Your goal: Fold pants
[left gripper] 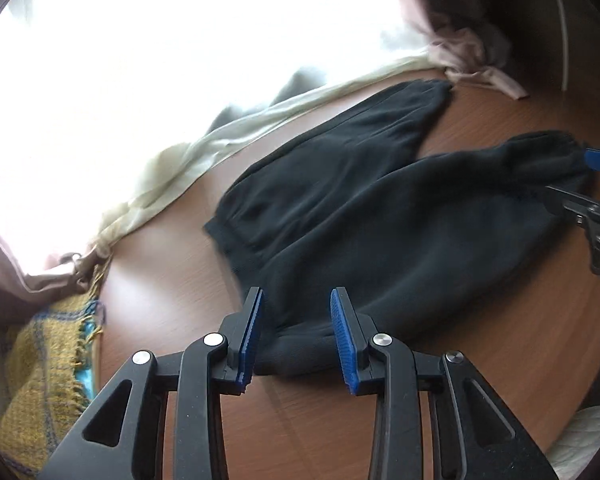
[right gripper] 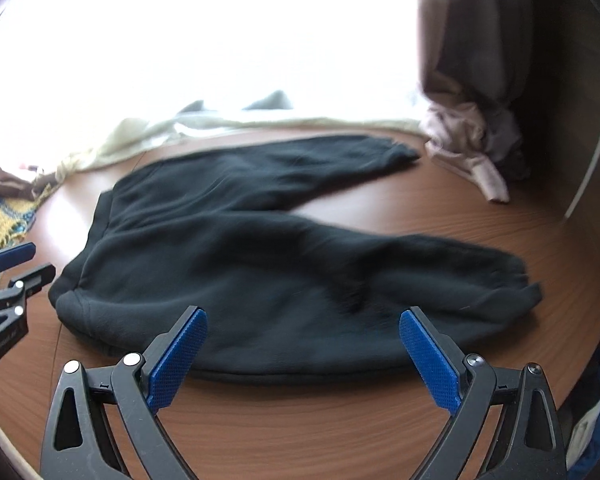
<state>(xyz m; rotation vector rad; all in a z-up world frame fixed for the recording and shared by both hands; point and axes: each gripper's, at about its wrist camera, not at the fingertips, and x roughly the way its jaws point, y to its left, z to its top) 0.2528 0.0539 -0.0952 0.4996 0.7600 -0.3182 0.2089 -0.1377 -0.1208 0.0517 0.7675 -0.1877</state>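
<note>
Dark pants [left gripper: 360, 208] lie spread flat on a brown wooden table [left gripper: 172, 272], legs apart. They also show in the right wrist view [right gripper: 240, 256]. My left gripper [left gripper: 296, 336] is open with its blue pads on either side of the waistband corner, not closed on it. My right gripper [right gripper: 304, 360] is wide open, just short of the near edge of one pant leg, holding nothing. The right gripper also shows at the far right of the left wrist view [left gripper: 580, 184], near a leg cuff. The left gripper shows at the left edge of the right wrist view [right gripper: 16, 268].
A cream cloth [left gripper: 204, 152] lies along the table's far edge under a bright window. A yellow woven blanket [left gripper: 44, 372] hangs at the left. Bunched pinkish curtain fabric [right gripper: 472, 140] sits at the far right corner. Other clothes [right gripper: 592, 412] lie below the table's right edge.
</note>
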